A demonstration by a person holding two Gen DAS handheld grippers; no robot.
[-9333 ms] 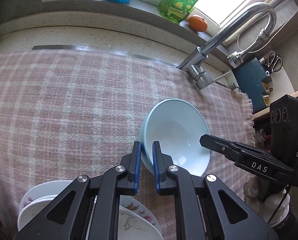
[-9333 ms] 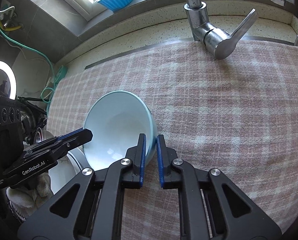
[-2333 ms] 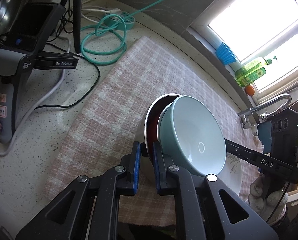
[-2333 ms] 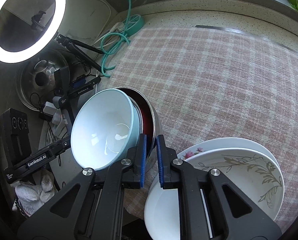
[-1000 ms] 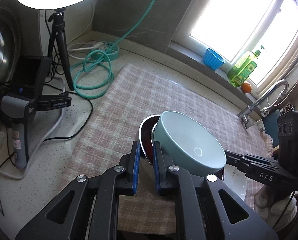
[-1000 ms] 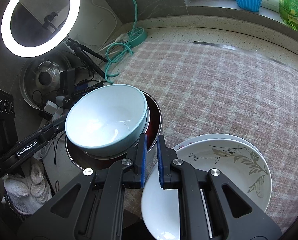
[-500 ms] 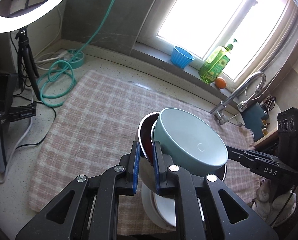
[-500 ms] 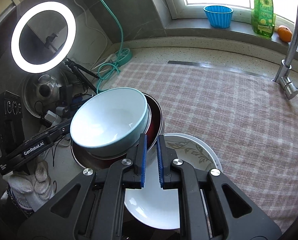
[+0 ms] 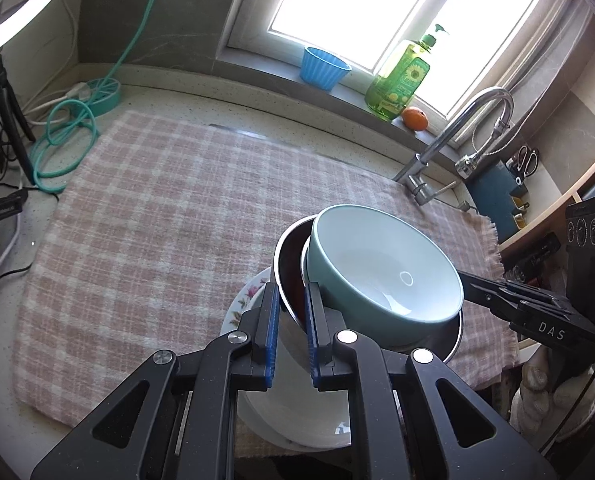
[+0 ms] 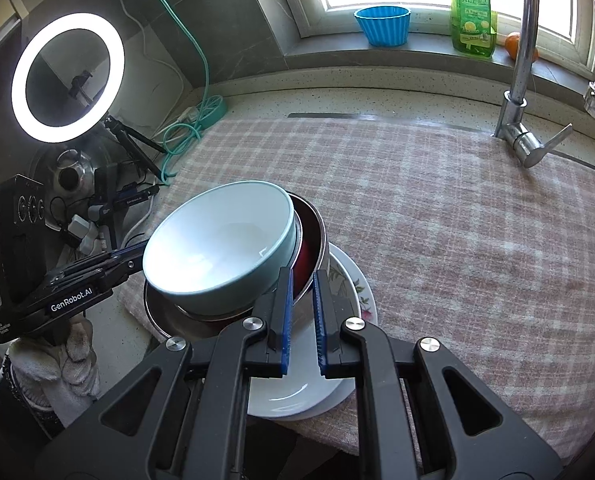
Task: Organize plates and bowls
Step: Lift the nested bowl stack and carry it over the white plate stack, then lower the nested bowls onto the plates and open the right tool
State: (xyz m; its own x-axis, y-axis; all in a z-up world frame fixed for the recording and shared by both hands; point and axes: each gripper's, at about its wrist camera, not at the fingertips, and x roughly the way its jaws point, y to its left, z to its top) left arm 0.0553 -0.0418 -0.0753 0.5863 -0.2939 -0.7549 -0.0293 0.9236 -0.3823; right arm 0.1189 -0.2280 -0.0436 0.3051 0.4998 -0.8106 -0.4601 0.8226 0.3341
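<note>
Above the stack of plates point(image 9: 249, 300) on the checked cloth point(image 9: 157, 220), the two grippers carry a metal bowl point(image 9: 287, 264) with a light blue bowl point(image 9: 381, 268) sitting inside it. The left gripper point(image 9: 289, 320) is pinching the metal bowl's rim on one side, with one pad inside the wall and one outside. The right gripper point(image 10: 302, 304) pinches the rim on the other side in the same way. Holding both sides likely keeps the bowls from tipping, since the blue bowl sits a bit tilted and could slide.

The bowls hang right in front of each gripper, with the rim between the pads. In the right wrist view the plates point(image 10: 349, 280) lie just under and beside the bowls, near the front edge of the worktop point(image 10: 377, 96). I think the bowls are meant to go down on top of the plates, so all the dishes make one pile. I cannot tell whether the metal bowl touches the top plate yet.
</note>
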